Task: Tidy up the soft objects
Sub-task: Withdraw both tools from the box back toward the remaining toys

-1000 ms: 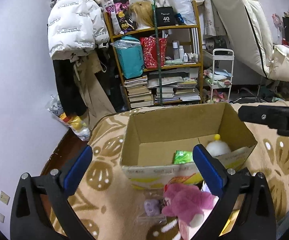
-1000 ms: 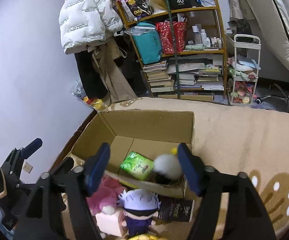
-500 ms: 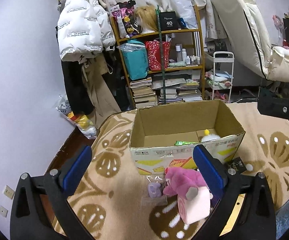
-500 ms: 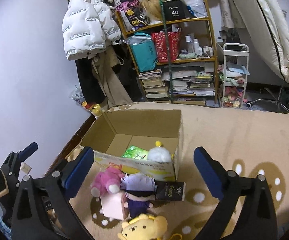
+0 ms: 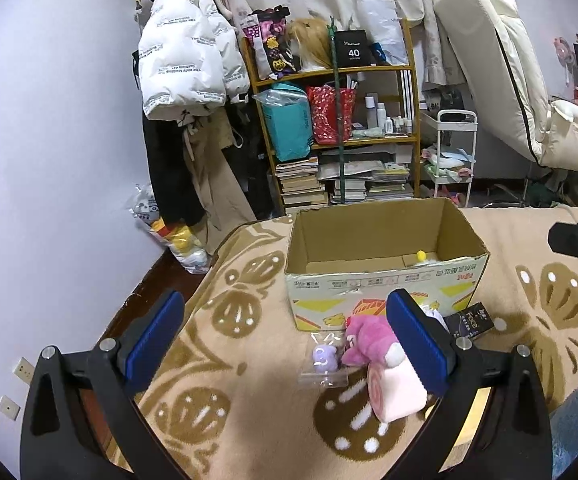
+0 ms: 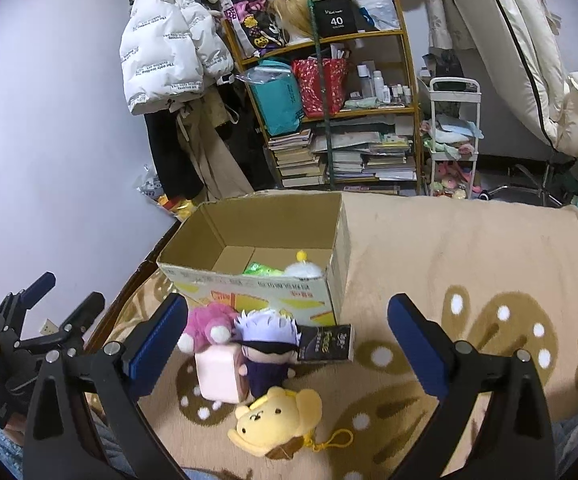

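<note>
A black sign [image 6: 336, 17] on the top shelf read "40"; a black packet [image 6: 326, 343] beside the cardboard box [image 6: 273, 288] read "Face"

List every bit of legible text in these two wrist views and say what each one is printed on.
"40": black box on the top shelf; the small line under it is unreadable.
"Face": black packet on the rug beside the cardboard box; its other characters are too small.
Repeated lettering, seen upside down, on the white puffer jacket: too small to read surely.
Red and black print on the cardboard box front: blurred.
Book spines: illegible.
</note>
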{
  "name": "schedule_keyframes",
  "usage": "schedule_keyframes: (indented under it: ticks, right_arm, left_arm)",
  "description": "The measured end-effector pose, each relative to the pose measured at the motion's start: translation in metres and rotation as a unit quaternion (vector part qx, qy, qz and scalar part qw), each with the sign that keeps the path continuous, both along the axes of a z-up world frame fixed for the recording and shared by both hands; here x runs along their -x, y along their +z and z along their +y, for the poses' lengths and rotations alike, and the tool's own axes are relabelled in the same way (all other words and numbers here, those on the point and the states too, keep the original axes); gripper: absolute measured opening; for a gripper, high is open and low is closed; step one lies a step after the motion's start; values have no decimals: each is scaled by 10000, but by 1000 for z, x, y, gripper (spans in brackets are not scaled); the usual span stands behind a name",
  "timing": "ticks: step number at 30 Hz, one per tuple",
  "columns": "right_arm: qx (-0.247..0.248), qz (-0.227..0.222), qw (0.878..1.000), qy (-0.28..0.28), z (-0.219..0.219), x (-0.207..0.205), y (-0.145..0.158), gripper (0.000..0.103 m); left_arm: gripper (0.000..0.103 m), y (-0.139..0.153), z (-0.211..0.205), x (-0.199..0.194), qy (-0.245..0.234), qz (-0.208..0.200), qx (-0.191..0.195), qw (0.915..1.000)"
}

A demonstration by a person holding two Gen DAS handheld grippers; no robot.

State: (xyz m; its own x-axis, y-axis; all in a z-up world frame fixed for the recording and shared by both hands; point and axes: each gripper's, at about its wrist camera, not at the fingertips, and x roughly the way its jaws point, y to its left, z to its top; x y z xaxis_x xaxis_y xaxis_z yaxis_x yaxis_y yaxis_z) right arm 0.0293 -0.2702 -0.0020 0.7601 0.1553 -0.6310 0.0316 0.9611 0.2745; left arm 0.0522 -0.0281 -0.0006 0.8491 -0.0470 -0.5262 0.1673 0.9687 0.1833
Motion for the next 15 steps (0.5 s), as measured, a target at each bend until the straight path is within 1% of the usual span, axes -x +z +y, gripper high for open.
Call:
schedule_keyframes:
  ticks: [5, 9, 15]
  right_arm:
    - [-10, 139, 9999, -4, 0, 8, -6, 103]
    - [11, 254, 9997, -28, -1, 12, -13, 103]
    - [3, 517, 9987, -43, -1, 8, -28, 103]
  left_arm:
    - [100, -1, 4, 8, 5, 45, 60, 10000]
    - [100, -5, 4, 9, -6, 157, 86, 9998]
    - [100, -12, 1, 5, -37, 292, 139, 9995]
